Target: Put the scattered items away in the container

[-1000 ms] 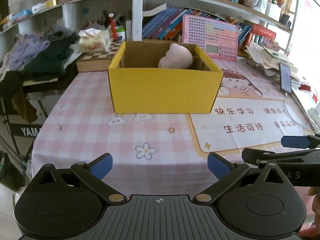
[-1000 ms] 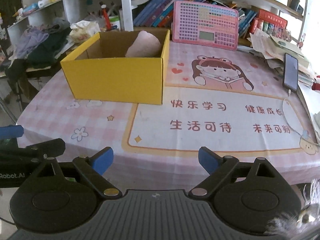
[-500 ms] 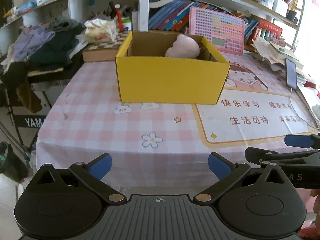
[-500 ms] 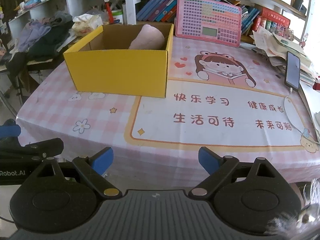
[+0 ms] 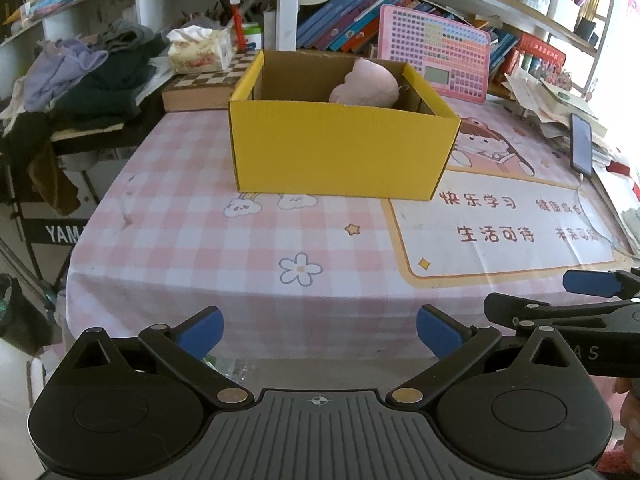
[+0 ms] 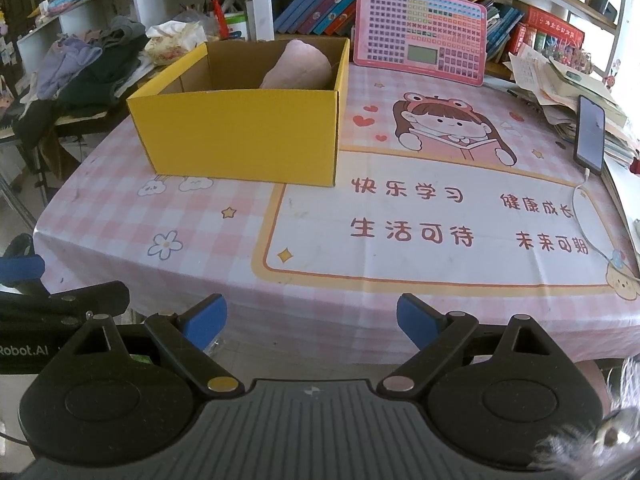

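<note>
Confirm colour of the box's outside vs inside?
Box: yellow outside, plain brown cardboard inside. Clearest in the right wrist view.

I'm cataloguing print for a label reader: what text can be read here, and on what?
"快乐学习", "健康成长", "生活可待", "未来可期": tablecloth
"Robot.AI": left hand-held gripper
"YAM", cut off: black stand
Book spines, pink keypad board: too small to read.

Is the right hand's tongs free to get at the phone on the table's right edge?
Probably yes: the right tongs are open and empty, and only bare tablecloth lies before the phone, though its white cable trails nearby.
</note>
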Tool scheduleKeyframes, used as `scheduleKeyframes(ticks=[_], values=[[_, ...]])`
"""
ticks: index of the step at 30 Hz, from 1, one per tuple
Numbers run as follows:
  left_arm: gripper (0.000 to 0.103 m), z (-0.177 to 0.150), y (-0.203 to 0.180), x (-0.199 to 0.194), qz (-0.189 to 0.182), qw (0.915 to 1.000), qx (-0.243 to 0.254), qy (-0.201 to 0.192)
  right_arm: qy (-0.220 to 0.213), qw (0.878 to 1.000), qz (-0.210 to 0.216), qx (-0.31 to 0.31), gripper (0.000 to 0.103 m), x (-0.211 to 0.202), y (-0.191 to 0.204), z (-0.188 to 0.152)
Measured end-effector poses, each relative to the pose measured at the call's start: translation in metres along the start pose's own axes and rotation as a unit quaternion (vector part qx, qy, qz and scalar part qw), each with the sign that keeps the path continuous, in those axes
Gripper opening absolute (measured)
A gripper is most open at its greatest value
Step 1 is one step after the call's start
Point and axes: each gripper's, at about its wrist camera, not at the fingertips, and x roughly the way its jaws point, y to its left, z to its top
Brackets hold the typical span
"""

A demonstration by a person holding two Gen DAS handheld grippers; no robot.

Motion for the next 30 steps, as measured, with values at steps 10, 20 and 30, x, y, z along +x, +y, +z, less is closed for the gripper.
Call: scheduleKeyframes(ticks=[10, 20, 30], values=[[0.103, 0.0017, -0.0031, 0.0012, -0.005, 1.0000, 0.004, -0.002, 0.000, 1.000, -0.003, 0.002, 0.093, 0.0012, -0.0028, 0.0029], [0.103, 0.0013, -0.0030, 0.0016, -0.004, 1.0000, 0.004, 0.000, 0.001, 1.000, -0.003, 0.003, 0.093, 0.0022, -0.0036, 0.0036], [0.103, 0.0018, -0.0036, 0.0016, -0.002, 1.0000, 0.004, 0.001, 0.003, 1.000, -0.001, 0.005, 0.093, 0.0033, -0.0044, 0.0029]])
